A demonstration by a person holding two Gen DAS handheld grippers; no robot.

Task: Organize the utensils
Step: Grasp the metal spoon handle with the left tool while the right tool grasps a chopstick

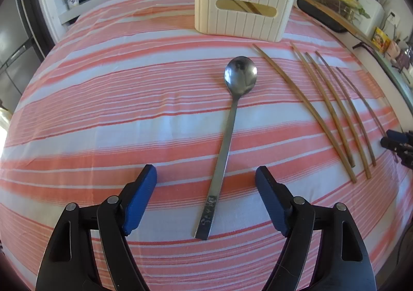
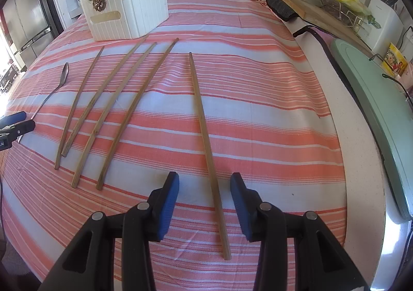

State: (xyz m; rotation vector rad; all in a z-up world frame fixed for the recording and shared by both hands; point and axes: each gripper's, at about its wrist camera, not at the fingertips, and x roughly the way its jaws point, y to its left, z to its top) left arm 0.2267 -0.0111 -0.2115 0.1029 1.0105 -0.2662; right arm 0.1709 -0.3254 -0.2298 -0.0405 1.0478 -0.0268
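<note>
On the striped cloth [image 1: 103, 100], the left gripper [image 1: 205, 177] stands wide open astride the spoon [image 1: 227, 136] handle, pads clear. Four chopsticks [image 2: 103, 110] lie between. The right gripper [image 2: 204, 183], part open, straddles a lone chopstick [image 2: 206, 146] without touching.

Almost nothing here can be read. The spoon [image 1: 233, 120] has some engraved marks near the end of its handle, but they are too blurred to read. On the left gripper [image 2: 10, 131], white letters "AI" are visible.
</note>
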